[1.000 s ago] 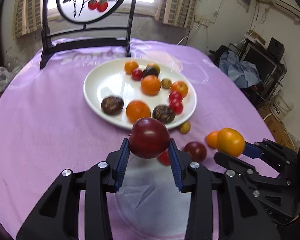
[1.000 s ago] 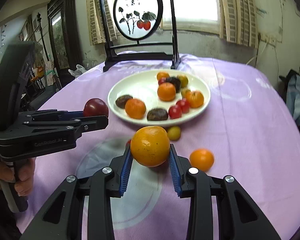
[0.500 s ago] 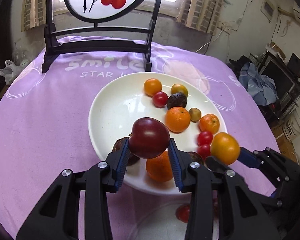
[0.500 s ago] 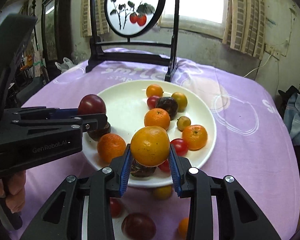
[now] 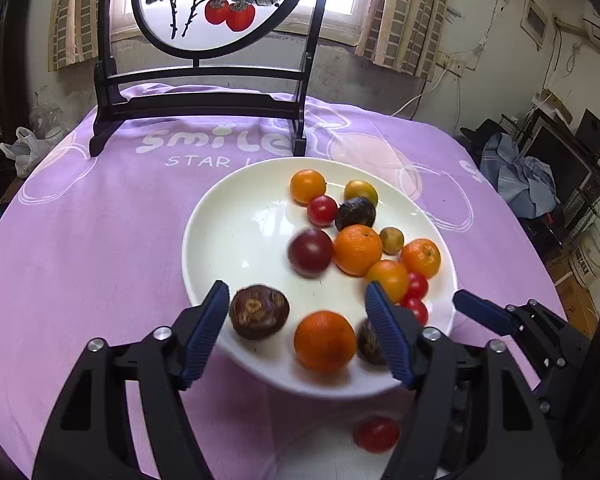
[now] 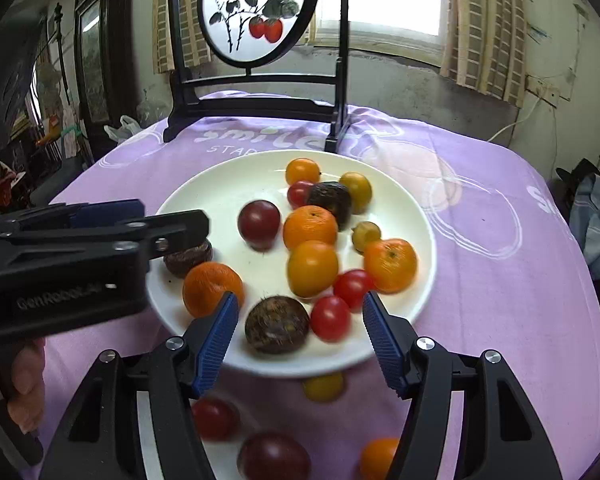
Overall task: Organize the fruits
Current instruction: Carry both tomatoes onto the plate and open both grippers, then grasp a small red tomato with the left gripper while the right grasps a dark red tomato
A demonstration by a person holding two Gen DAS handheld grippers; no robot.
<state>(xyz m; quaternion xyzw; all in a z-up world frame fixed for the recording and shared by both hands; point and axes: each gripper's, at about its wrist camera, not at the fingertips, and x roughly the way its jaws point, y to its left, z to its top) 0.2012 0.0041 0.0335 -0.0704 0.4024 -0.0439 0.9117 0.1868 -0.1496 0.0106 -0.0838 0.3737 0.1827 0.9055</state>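
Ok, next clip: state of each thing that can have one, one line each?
left tool: open, empty, jaws just opened
right tool: open, empty, jaws just opened
dark red tomato: released, on the plate, blurred
yellow-orange fruit: released, on the plate
white plate: upright on the cloth, holding fruit
fruits near the plate's front edge: on the cloth, not yet plated
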